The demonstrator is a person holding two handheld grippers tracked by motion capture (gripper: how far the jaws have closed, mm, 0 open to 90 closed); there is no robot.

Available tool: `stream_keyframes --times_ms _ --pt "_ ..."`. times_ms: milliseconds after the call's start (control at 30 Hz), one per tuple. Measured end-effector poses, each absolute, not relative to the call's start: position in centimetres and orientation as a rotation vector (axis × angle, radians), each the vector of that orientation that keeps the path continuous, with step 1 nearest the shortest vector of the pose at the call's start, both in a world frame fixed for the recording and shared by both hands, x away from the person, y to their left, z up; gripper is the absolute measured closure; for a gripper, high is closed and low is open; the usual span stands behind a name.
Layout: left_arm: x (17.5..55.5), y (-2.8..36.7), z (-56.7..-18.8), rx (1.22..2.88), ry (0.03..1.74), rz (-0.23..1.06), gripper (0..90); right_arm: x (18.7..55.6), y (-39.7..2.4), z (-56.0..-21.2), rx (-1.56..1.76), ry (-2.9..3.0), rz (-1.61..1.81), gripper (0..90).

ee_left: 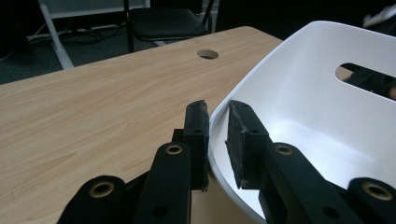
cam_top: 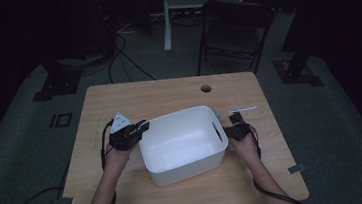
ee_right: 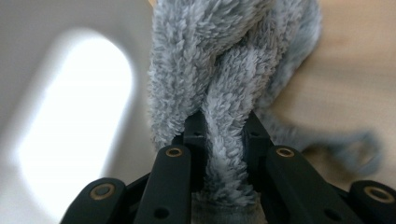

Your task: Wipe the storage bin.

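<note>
Dark room all around, with a folding chair (cam_top: pixel 235 29) at the top centre of the high view and cables trailing over the grey floor behind my wooden table (cam_top: pixel 127 187). That table fills the middle of the frame, with a round cable hole (cam_top: pixel 206 88) near its far edge.

At the centre of the high view stands a white plastic bin (cam_top: pixel 183 144), and my hands sit on either side of it. My left gripper (cam_top: pixel 139 128) is at the bin's left rim, left of centre in the frame. In the left gripper view that left gripper (ee_left: pixel 217 140) has one jaw outside the white wall and the other inside, the thin rim running up between the pads (ee_left: pixel 243 140). The jaws are nearly together and pinch the bin's wall. A slotted handle hole (ee_left: pixel 369 79) shows in the far wall at the right edge of that view.

My right gripper (cam_top: pixel 234 127) is just beside the bin's right wall, right of centre in the high view. In the right gripper view the right gripper (ee_right: pixel 224 135) is clamped on a fluffy grey cloth (ee_right: pixel 224 60), whose pile bulges up from between the jaws into the top centre of the frame. Left of the cloth is the blurred white bin wall with its bright handle slot (ee_right: pixel 74 121); to the right is bare table wood.
</note>
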State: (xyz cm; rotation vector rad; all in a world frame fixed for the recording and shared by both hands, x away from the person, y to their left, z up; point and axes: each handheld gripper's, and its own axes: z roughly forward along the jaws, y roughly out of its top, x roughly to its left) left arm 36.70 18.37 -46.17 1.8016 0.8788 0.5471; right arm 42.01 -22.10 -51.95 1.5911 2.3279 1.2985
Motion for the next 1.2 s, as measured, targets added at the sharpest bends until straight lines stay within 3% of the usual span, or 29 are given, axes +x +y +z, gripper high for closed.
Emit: stream_keyframes --times_ms 233,400,767,1200 --pt "36.7 18.4 -46.2 1.802 0.877 0.546 78.5 42.0 -23.0 -45.8 1.45 2.186 1.548 77.5" --pt "36.7 18.2 -46.1 1.803 0.888 0.559 78.5 42.6 -22.1 -46.6 1.445 2.216 1.459 77.7" --pt "36.7 18.2 -46.2 1.793 0.888 0.558 78.4 44.8 -20.8 -53.0 1.605 2.326 1.269 77.9" --pt "36.7 18.6 -46.1 1.797 0.886 0.506 77.9 43.5 -23.2 -50.6 1.601 2.212 1.421 77.2"
